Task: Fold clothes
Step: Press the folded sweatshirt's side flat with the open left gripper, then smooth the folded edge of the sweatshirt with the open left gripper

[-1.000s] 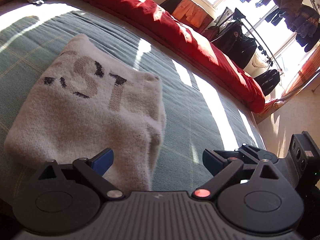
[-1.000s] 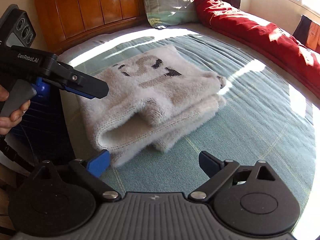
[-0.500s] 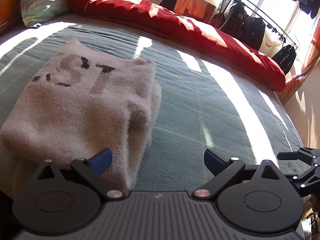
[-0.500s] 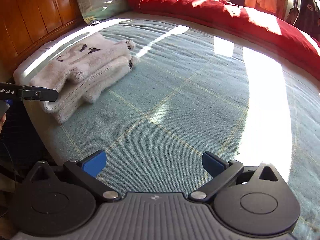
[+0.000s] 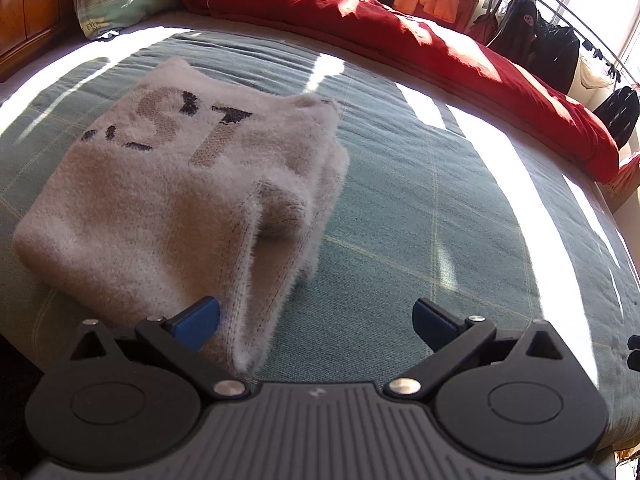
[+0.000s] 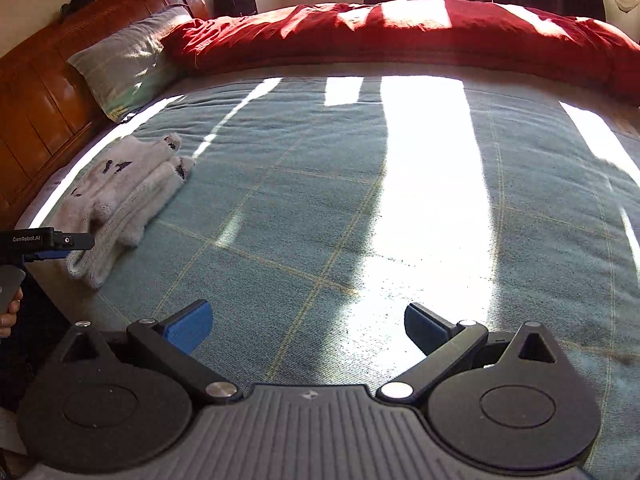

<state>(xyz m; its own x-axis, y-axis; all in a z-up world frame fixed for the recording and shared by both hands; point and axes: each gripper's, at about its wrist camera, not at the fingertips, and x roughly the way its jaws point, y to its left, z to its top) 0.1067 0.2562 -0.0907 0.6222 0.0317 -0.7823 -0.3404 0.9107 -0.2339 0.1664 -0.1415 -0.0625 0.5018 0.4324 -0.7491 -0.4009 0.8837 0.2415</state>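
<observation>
We are in a sunlit bedroom, over a bed covered by a teal blanket with thin yellow check lines, bright bands of sunlight lying across it.

Our left gripper has its blue-padded fingers spread wide and holds nothing. Its left pad sits just at the near hem of the folded cream fuzzy sweater with dark "ST" lettering; we cannot tell whether it touches the fabric. The right pad is over bare blanket. The sweater lies flat in a compact rectangle near the bed's edge, with one thicker folded layer bulging along its right side.

Our right gripper also has its fingers wide apart and empty, hovering over open blanket well apart from the sweater. In this view the sweater lies far to the left, near the bed's corner, and the left gripper's black body shows at the frame edge just beside the sweater's near end, with part of a hand on its grey handle.

Beyond the sweater, a pale checked pillow leans against a polished wooden headboard. A rumpled red duvet runs along the far side of the bed. Behind it, dark clothes hang on a rack by the bright window.
</observation>
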